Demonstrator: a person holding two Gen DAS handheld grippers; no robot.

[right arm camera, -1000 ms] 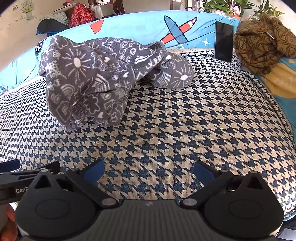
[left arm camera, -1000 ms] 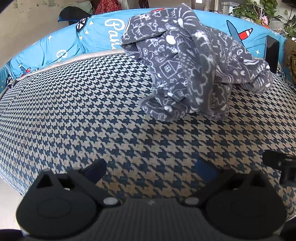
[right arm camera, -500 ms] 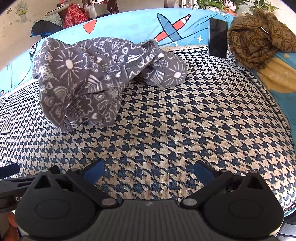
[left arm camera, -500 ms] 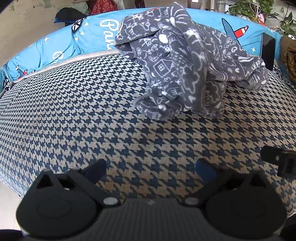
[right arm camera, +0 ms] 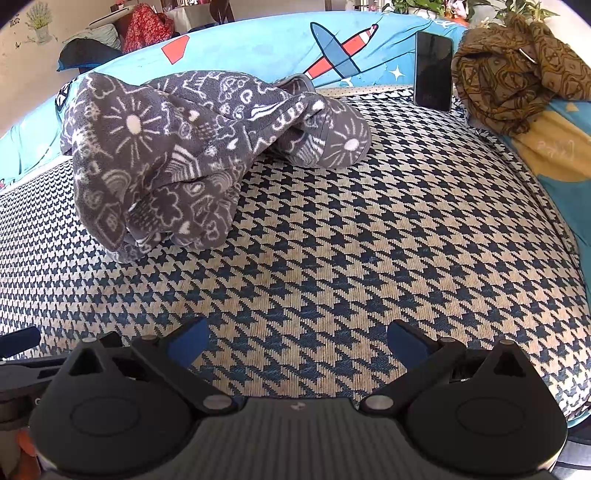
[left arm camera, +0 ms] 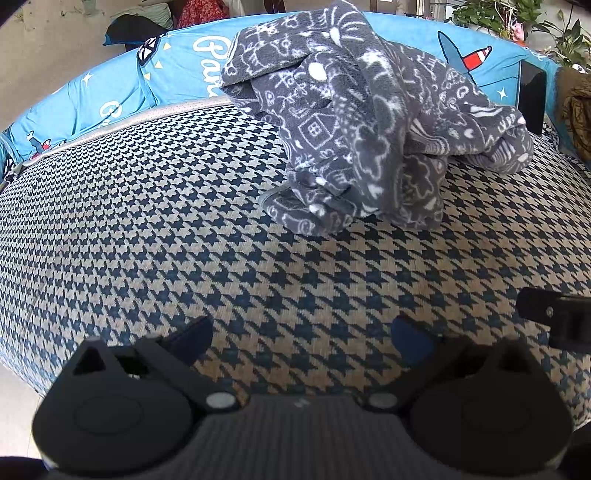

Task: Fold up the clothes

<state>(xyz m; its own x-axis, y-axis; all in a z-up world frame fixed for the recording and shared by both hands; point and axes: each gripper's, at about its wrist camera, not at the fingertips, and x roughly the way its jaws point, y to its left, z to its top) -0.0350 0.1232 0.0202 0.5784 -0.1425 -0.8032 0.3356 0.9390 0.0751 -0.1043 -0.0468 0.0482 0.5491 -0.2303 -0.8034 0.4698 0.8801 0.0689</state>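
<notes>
A crumpled grey fleece garment printed with white doodles (left arm camera: 369, 136) lies in a heap on a navy-and-beige houndstooth cover (left arm camera: 147, 229), in the upper centre and right of the left wrist frame, well apart from the left gripper (left arm camera: 301, 338) at the bottom edge. Its blue-tipped fingers (left arm camera: 192, 339) are spread wide with only houndstooth cloth between them, holding nothing. In the right wrist view the same garment (right arm camera: 192, 158) sits in the upper left of the frame, ahead and to the left of the right gripper (right arm camera: 297, 341), whose fingers (right arm camera: 406, 341) likewise stand wide apart and empty above the cover (right arm camera: 369, 240). A bright blue sheet with cartoon aeroplanes (right arm camera: 258, 48) runs behind the cover across the top of both frames. The right wrist view shows plainly what the left one only catches at its right edge: a black phone (right arm camera: 433, 70) propped upright against the blue sheet at the upper right, and just beside it a bunched brown patterned cloth (right arm camera: 513, 77) resting on a yellow part of the bedding. The left wrist view alone shows white lettering on the sheet at upper left, and a black part of the other gripper (left arm camera: 557, 317) poking in at its lower right edge. Green houseplants (left arm camera: 517, 18) show at the top right.
</notes>
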